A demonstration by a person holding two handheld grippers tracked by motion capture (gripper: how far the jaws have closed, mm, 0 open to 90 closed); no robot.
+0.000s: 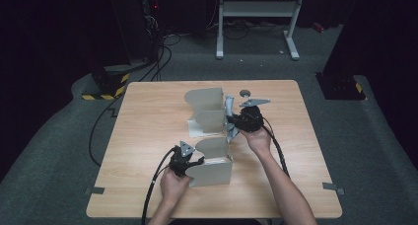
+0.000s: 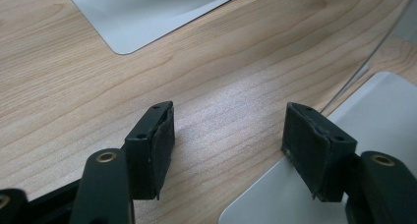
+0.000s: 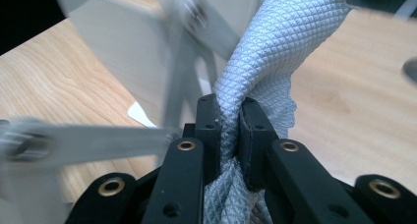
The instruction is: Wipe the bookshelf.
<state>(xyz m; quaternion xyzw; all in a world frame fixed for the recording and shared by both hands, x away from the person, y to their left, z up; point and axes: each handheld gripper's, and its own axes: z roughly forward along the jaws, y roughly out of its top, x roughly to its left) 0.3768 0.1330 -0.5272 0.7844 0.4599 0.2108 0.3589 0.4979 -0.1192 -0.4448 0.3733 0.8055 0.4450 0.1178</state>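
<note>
Wood table (image 1: 148, 136), dark room w/ grey carpet. Right gripper (image 3: 229, 130) jaws pinched tight on grey cloth (image 3: 275, 47), which sticks up btwn them, metal rack (image 1: 209, 117) just beside. Left gripper (image 2: 228, 145) jaws spread apart, nothing btwn them, near rack's front plate (image 1: 212, 171).

Two hand-held grippers work over one wooden desk (image 1: 148, 136): the left hand-held gripper (image 1: 190, 162) at 7 o'clock, the right hand-held gripper (image 1: 235, 124) near the centre. One grey cloth (image 1: 230, 106) sits pinched in the right one. Four curved grey metal bookends stand in a column from 12 to 6 o'clock: the far bookend (image 1: 204, 99), a second bookend (image 1: 209, 120), a third bookend (image 1: 213, 147) and the near bookend (image 1: 212, 173). One small dark disc (image 1: 244, 93) lies at 1 o'clock.
</note>
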